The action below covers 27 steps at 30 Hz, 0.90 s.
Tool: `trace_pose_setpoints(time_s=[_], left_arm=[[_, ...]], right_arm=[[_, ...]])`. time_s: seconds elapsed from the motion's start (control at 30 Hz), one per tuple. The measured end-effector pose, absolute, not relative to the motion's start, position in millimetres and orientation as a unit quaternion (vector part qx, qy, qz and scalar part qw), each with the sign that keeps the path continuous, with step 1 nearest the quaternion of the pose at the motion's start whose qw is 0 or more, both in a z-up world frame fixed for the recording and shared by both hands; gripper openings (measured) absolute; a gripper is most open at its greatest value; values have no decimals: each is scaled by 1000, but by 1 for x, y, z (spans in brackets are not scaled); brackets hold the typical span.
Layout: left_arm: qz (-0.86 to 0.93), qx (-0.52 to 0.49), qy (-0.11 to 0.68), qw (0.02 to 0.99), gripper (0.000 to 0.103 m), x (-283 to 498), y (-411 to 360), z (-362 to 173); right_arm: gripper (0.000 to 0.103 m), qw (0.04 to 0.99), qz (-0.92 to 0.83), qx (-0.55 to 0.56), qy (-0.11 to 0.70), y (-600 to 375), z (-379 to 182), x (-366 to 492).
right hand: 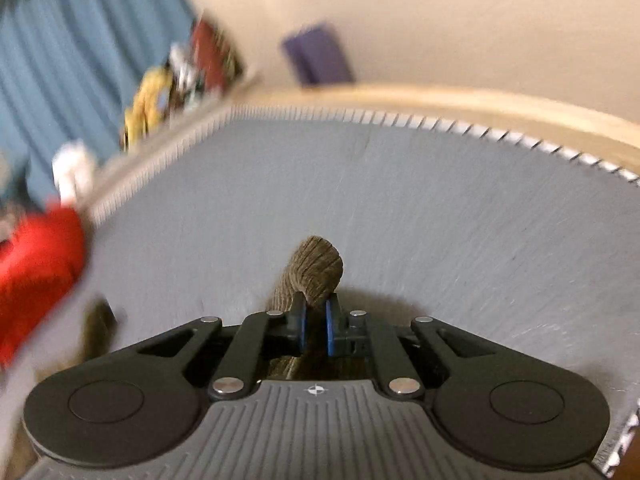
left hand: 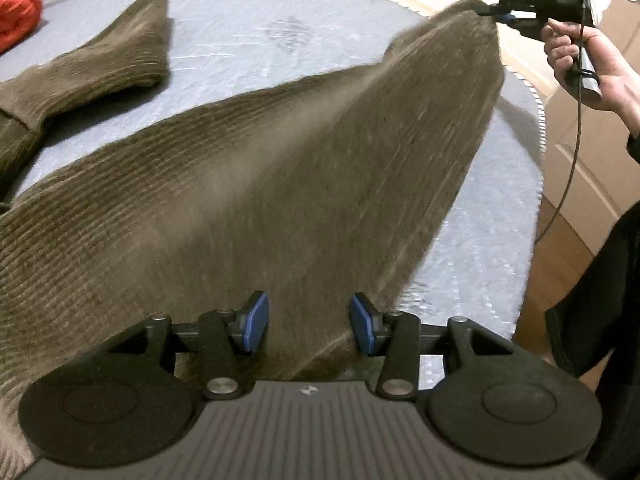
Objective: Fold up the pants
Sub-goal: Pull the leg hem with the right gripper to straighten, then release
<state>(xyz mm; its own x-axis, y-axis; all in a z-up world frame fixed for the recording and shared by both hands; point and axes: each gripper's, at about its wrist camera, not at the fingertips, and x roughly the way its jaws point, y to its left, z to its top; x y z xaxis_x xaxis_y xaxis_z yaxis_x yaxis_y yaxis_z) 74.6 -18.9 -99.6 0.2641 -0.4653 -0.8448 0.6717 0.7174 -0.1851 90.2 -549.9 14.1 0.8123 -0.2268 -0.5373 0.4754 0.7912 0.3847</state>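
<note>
Brown corduroy pants [left hand: 248,184] are spread over a grey-blue bed [left hand: 240,32]. One leg [left hand: 100,60] lies flat at the far left. The other leg rises in a tent shape toward the upper right, where my right gripper [left hand: 490,12] is shut on its end. In the right wrist view that gripper [right hand: 316,308] pinches a fold of the corduroy [right hand: 320,264], which sticks out past the blue pads. My left gripper [left hand: 310,322] hovers over the near part of the pants. Its jaws stand apart with smooth cloth showing in the gap, and the pads do not press on it.
A red bundle [left hand: 16,8] lies at the bed's far left corner, also red bundle [right hand: 36,272]. A person's hand [left hand: 580,52] holds the right gripper's handle, and a cable hangs from it. Wooden floor [left hand: 560,248] and a pale door lie to the right of the bed. Beyond the bed's wooden frame [right hand: 440,98] are a blue curtain [right hand: 80,40] and a wall.
</note>
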Motion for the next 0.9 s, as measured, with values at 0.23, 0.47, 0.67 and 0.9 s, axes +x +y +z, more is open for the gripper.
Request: trace_pose_setpoints(time_s=[0.23,0.47,0.67,0.9], left_arm=[[-397,163,466,774,54,58,-37,-98],[-408,209,435,775,54,49,-45,-101],[-396,247,414,781,19,48,-51,-109],[-466,202,399,763,6,48,-27,-63]], right_arm=[[24,850,-270,253,375,-587,-41,92],[63,859,-269,244,361,-592,-42,96],[63,858,-240,254,376,-596,-53,98],[15,874,-233,280,321,-592,-33,81]])
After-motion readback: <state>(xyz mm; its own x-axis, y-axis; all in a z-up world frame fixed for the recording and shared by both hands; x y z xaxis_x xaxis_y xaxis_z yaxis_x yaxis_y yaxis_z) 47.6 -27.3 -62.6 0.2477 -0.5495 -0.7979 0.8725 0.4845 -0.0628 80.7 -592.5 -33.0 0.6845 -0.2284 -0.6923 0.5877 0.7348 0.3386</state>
